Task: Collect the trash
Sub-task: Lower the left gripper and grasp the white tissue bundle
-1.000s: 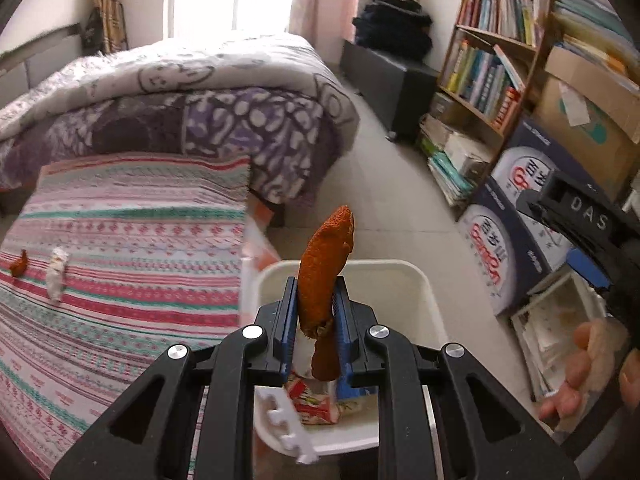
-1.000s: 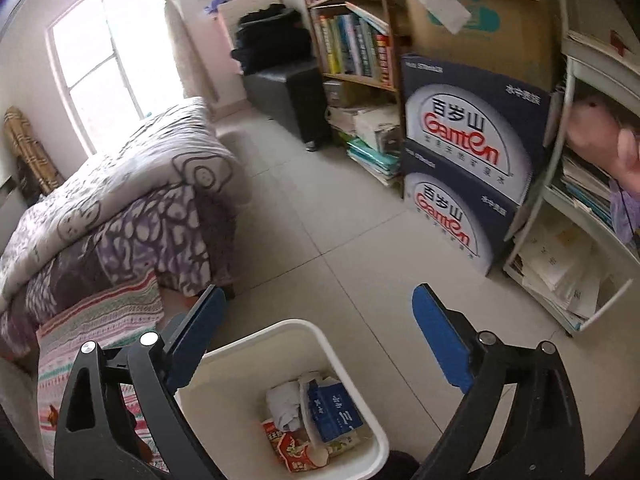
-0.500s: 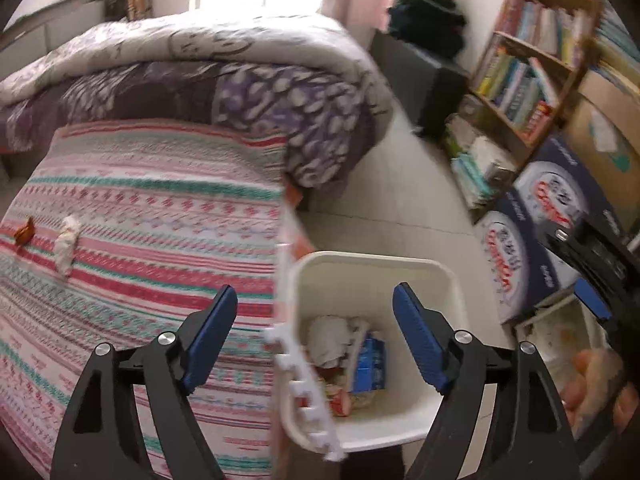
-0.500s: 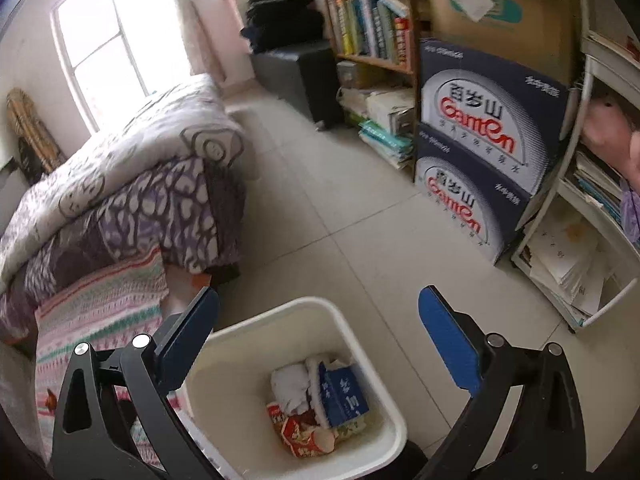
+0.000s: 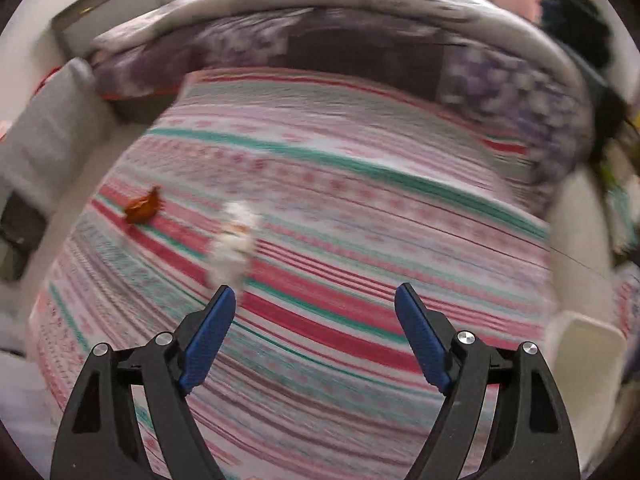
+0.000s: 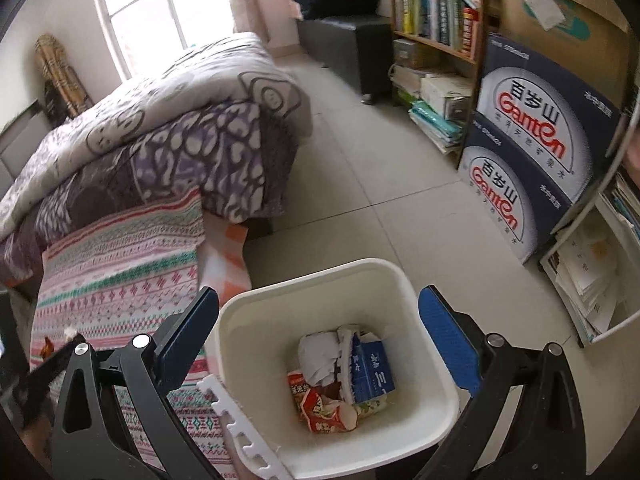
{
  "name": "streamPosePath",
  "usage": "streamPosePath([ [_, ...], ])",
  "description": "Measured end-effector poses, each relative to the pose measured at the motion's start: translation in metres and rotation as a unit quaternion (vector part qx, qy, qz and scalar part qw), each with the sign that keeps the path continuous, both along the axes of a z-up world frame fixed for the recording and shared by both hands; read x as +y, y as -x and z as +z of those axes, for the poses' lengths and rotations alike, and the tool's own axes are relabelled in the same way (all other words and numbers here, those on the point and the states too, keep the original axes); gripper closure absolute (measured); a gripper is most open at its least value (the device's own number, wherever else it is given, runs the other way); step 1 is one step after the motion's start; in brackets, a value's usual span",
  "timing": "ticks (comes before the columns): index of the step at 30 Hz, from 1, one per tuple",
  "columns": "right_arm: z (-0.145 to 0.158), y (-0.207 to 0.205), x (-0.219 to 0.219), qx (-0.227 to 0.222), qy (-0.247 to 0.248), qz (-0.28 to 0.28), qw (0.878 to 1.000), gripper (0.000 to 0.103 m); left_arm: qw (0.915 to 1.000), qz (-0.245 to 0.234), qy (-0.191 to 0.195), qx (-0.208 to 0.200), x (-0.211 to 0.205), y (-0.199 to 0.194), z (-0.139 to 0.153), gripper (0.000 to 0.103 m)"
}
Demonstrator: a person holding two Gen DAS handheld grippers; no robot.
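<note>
My left gripper [image 5: 316, 300] is open and empty above the striped blanket [image 5: 360, 208]. A crumpled white tissue [image 5: 234, 240] lies on the blanket just beyond its left fingertip. A small orange-brown scrap [image 5: 143, 210] lies further left. My right gripper [image 6: 320, 308] is open and empty above the white trash bin [image 6: 400, 280], which holds a blue carton [image 6: 372, 372], white paper and red wrappers [image 6: 324, 404]. The bin's corner shows in the left wrist view [image 5: 588, 364].
A folded purple and grey quilt [image 6: 160, 120] lies on the bed's far end. Blue cardboard boxes [image 6: 532, 136], a bookshelf [image 6: 432, 4] and a white rack of papers [image 6: 588, 272] stand to the right across the tiled floor [image 6: 360, 184]. A white toothed strip [image 6: 236, 428] leans at the bin.
My left gripper opened and let the orange peel drop into the bin, then swung left over the blanket toward the tissue. My right gripper stayed open above the bin.
</note>
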State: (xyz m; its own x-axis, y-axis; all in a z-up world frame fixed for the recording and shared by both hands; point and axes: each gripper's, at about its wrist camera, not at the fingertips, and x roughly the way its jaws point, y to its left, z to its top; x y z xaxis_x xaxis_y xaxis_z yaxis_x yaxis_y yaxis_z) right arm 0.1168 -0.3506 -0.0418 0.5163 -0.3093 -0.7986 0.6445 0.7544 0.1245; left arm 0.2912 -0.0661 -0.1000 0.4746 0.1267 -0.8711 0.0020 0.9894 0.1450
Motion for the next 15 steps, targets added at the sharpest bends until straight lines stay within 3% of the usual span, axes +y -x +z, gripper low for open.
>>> streamPosePath([
  [7,-0.007,-0.017,0.024,0.020,0.005,0.035,0.999,0.007,0.9983,0.041,-0.026,0.031,0.051,-0.037,-0.037,0.023],
  [15,-0.015,-0.036,0.053,0.035,0.010,0.064,0.997,0.007,0.9991,0.006,-0.013,0.039,0.065,-0.051,-0.054,0.027],
])
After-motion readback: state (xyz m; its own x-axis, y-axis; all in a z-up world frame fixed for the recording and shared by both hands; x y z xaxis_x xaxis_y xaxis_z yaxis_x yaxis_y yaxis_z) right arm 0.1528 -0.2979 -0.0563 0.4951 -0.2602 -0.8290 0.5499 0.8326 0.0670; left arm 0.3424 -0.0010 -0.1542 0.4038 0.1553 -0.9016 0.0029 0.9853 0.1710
